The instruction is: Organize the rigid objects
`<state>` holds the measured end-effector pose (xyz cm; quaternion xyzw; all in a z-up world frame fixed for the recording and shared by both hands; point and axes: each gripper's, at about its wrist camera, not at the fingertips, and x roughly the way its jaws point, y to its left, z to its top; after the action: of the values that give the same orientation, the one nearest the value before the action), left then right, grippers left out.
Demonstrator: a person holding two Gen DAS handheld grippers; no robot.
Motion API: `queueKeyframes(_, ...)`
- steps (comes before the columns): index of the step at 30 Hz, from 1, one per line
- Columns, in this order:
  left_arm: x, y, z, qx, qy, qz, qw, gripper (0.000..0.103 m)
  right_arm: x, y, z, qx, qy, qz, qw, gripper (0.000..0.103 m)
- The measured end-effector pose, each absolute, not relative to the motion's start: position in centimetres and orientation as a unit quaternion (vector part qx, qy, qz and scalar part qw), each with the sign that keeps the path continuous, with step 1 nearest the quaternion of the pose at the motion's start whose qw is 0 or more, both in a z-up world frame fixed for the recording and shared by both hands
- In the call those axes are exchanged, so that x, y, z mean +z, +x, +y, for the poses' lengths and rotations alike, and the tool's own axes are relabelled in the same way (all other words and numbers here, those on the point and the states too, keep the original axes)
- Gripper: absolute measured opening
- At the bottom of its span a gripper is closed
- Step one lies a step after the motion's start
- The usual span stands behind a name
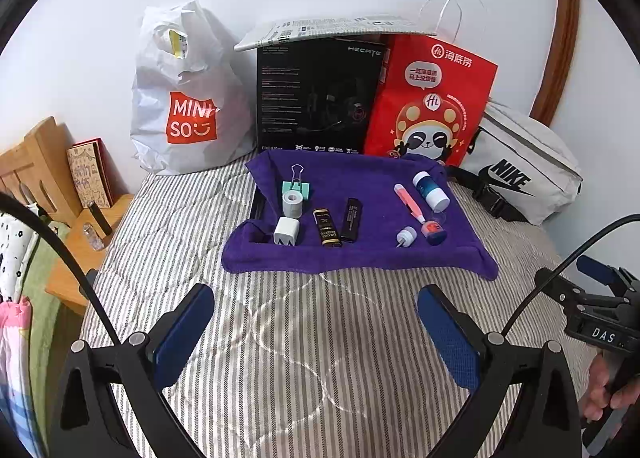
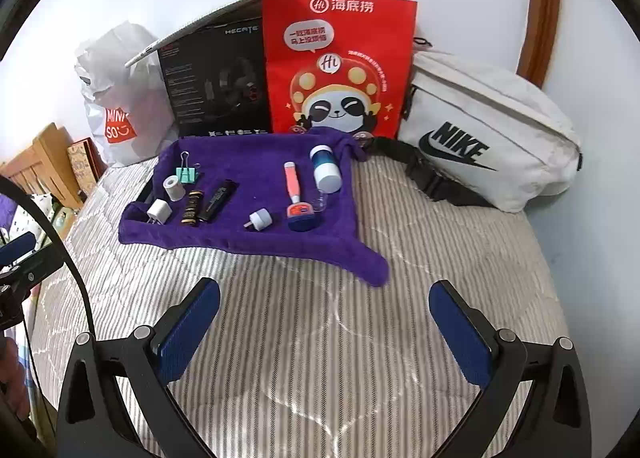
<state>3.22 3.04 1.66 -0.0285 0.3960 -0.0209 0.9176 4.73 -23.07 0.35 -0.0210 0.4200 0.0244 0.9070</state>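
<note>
A purple towel [image 1: 360, 254] [image 2: 248, 242] lies on the striped bed with small items on it. On its left are a green binder clip [image 1: 297, 184] [image 2: 187, 173], a white tape roll [image 1: 293, 203] [image 2: 174, 187], a white charger [image 1: 286, 231] [image 2: 159, 211], a gold-black tube [image 1: 327, 227] [image 2: 192, 207] and a black stick [image 1: 351, 219] [image 2: 216, 200]. On its right are a pink pen [image 1: 409, 202] [image 2: 292, 182], a blue-white bottle [image 1: 430, 190] [image 2: 326, 168], a small white plug [image 1: 406, 236] [image 2: 260, 219] and a blue-orange piece [image 1: 434, 232] [image 2: 302, 218]. My left gripper [image 1: 316, 322] and right gripper [image 2: 325, 318] are open and empty, short of the towel.
Behind the towel stand a white Miniso bag [image 1: 188, 98] [image 2: 116, 106], a black Hecate box [image 1: 320, 98] [image 2: 216, 86] and a red paper bag [image 1: 428, 98] [image 2: 340, 66]. A white Nike pouch [image 1: 520, 170] [image 2: 488, 134] lies right. A wooden shelf [image 1: 44, 166] is left.
</note>
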Motion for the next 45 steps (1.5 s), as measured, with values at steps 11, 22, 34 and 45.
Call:
queueKeyframes(11, 1.7, 2.6, 2.2, -0.021, -0.010, 0.396, 0.918, 0.103, 1.4, 3.4, -23.4, 0.021, -0.032, 0.411, 0.911, 0.103)
queueKeyframes(22, 2.0, 2.3, 2.3, -0.017, -0.014, 0.396, 0.918, 0.103, 1.4, 2.9, -23.4, 0.022, -0.032, 0.411, 0.911, 0.103)
queueKeyframes(34, 2.1, 2.3, 2.0, -0.017, -0.003, 0.399, 0.917, 0.103, 1.3, 2.8, -23.7, 0.021, -0.028, 0.411, 0.911, 0.103)
queueKeyframes(45, 2.0, 2.4, 1.9, -0.017, -0.001, 0.403, 0.915, 0.103, 1.5, 2.6, -24.0, 0.020, -0.026, 0.412, 0.911, 0.103)
